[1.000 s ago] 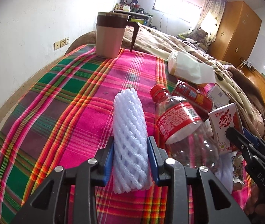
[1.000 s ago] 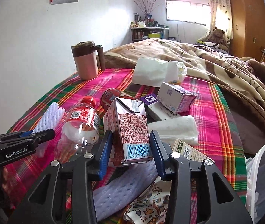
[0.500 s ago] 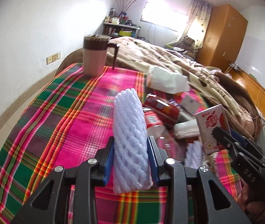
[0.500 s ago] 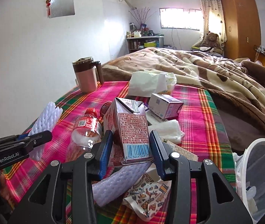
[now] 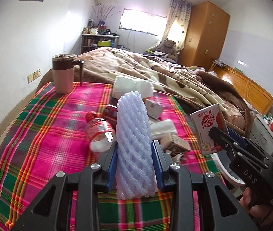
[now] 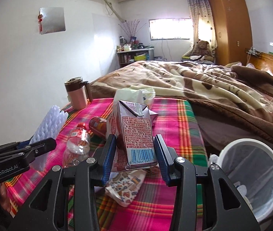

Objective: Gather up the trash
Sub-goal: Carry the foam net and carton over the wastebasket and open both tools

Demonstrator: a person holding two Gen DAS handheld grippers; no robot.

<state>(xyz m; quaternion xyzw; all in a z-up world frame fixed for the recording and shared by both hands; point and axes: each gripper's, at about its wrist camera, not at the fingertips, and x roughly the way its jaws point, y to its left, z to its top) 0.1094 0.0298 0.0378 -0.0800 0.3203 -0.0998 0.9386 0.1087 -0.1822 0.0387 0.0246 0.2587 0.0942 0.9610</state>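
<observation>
My left gripper [image 5: 134, 161] is clamped on the white foam net sleeve [image 5: 133, 144], its blue pads pressed into both sides, and the sleeve stands upright above the plaid cloth [image 5: 40, 134], clear of it. My right gripper [image 6: 134, 154] grips the juice carton [image 6: 134, 134] between its pads, barcode side facing the camera, the carton upright and also lifted off the plaid cloth.

From the left wrist view the carton shows to the right of the sleeve, beyond the edge of the cloth; from the right wrist view the sleeve shows to the left of the carton.

On the plaid cloth below lie more pieces: a clear plastic bottle [image 5: 100, 130] with a red cap and label on its side, a red can [image 5: 110, 113] just behind it, a small white box [image 5: 153, 108] further back, a rolled white tissue [image 5: 162, 128], and a printed wrapper [image 6: 125, 187] near the cloth's front edge. A white tissue pack [image 5: 131, 86] lies at the far end of the cloth, and a pink mug [image 5: 63, 75] with a brown lid stands at its far left corner.

A white bin [image 6: 251, 177] with a plastic liner stands off the cloth's right edge, low beside the bed. A brown patterned blanket [image 6: 203, 84] covers the bed beyond the cloth.
</observation>
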